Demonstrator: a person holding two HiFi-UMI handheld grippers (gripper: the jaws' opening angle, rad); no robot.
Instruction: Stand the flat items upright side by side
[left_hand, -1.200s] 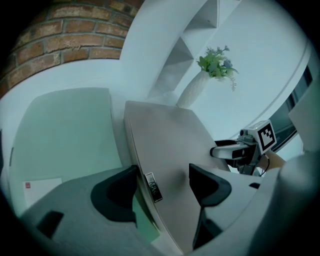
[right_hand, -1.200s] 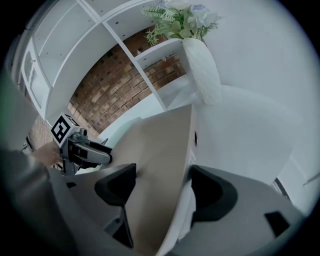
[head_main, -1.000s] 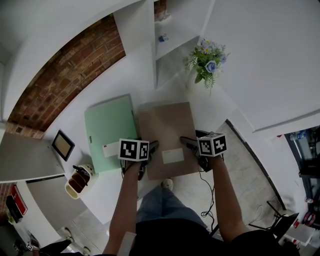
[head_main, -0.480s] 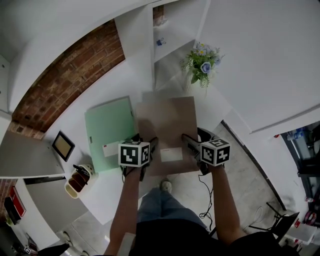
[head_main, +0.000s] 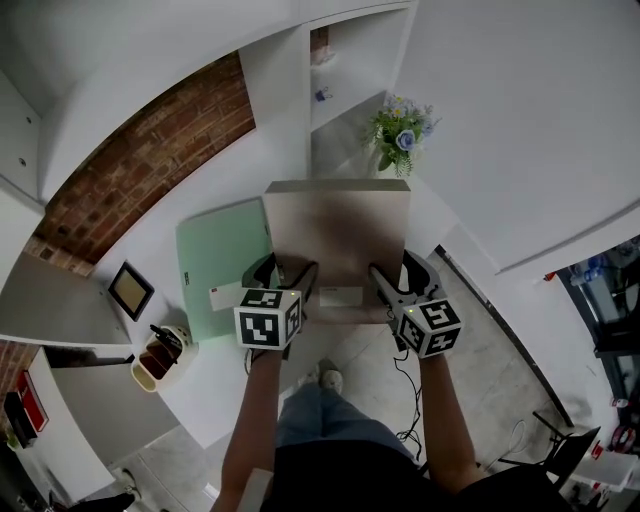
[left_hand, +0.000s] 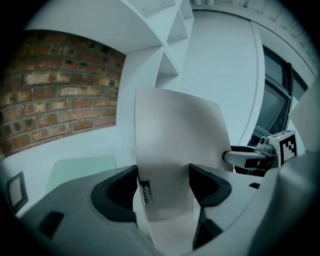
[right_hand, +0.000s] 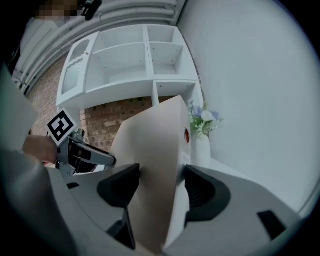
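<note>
Beige folder (head_main: 337, 232) aslant, left gripper (head_main: 288, 280) clamping, right gripper (head_main: 398, 281) closing on it.

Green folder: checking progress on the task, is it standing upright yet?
No, the green folder lies flat on the white counter, beside the raised brown folder.

No wording could be read anywhere. The flat brown cardboard file box (head_main: 335, 235) carried a white rectangular label (head_main: 342, 297) near its lower edge, its print too small and blurred to make out. In the right gripper view a small round red-orange sticker (right_hand: 186, 135) sat on the box's narrow side, without a legible mark. The flat pale-green folder (head_main: 222, 255) on the white worktop (head_main: 210, 380) bore a white label (head_main: 226, 298), likewise illegible. The left white cube (head_main: 268, 318) and the right white cube (head_main: 430, 326) showed only black square code patterns, no letters or digits.
</note>
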